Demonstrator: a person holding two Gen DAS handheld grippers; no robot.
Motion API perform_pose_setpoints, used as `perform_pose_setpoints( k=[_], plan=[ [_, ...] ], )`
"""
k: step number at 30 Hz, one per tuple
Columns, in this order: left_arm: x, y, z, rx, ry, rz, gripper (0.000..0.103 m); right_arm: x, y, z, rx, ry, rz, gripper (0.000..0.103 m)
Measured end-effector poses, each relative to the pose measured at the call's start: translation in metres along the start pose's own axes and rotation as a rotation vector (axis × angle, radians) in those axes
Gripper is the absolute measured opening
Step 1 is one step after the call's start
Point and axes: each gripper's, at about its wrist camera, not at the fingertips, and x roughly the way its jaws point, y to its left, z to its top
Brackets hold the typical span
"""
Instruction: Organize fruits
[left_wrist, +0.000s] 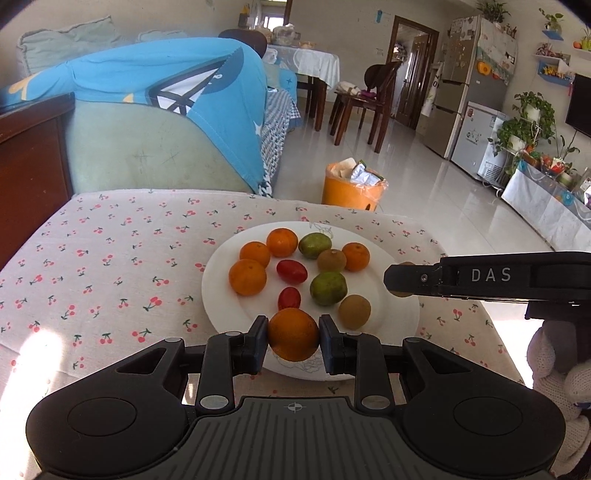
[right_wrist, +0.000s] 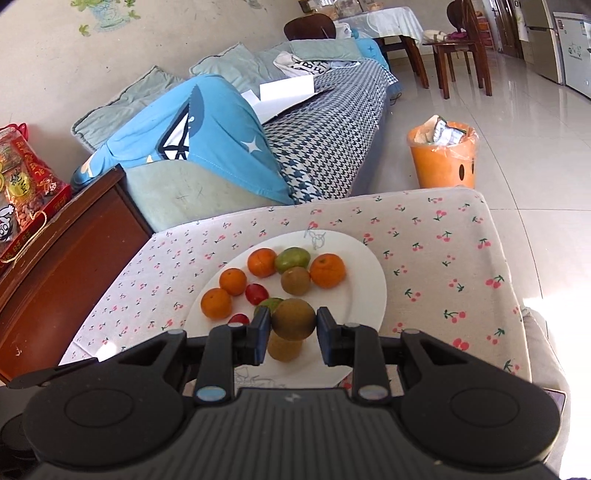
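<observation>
A white plate (left_wrist: 221, 266) on the cherry-print cloth holds several fruits: oranges (left_wrist: 247, 277), green fruits (left_wrist: 328, 288), kiwis (left_wrist: 354, 311) and red tomatoes (left_wrist: 291, 271). My left gripper (left_wrist: 293, 332) is shut on an orange (left_wrist: 293, 345), held just above the plate's near rim. At the right of the left wrist view my right gripper (left_wrist: 400, 278) shows side-on over the plate's edge. In the right wrist view that right gripper (right_wrist: 294, 321) is shut on a brown kiwi (right_wrist: 294, 314), lifted above another kiwi (right_wrist: 284, 350) on the plate (right_wrist: 369, 280).
The cherry-print cloth (right_wrist: 443, 258) covers the table. A wooden cabinet (right_wrist: 74, 258) stands at the left, and a sofa with a blue cover (right_wrist: 207, 125) stands behind. An orange bin (right_wrist: 443, 158) sits on the tiled floor beyond the table. A gloved hand (left_wrist: 554, 354) holds the right gripper.
</observation>
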Motion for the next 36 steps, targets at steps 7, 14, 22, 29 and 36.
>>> perform_pose_setpoints(
  k=[7, 14, 22, 29, 36],
  plan=[
    [0.016, -0.005, -0.001, 0.006, 0.028, -0.003, 0.027, 0.012, -0.013, -0.002, 0.051, 0.014, -0.03, 0.027],
    [0.012, -0.009, 0.002, 0.022, -0.002, 0.026, 0.049, 0.013, -0.017, -0.001, 0.081, 0.009, -0.043, 0.031],
    [-0.001, -0.007, 0.01, 0.009, 0.031, 0.036, 0.067, 0.004, -0.011, 0.004, 0.077, 0.012, -0.058, 0.04],
    [-0.013, -0.002, 0.02, -0.023, 0.12, 0.068, 0.077, -0.011, -0.001, 0.009, 0.057, 0.037, -0.106, 0.055],
    [-0.025, 0.005, 0.025, -0.014, 0.196, 0.12, 0.084, -0.025, 0.012, 0.01, 0.013, 0.104, -0.151, 0.066]
  ],
)
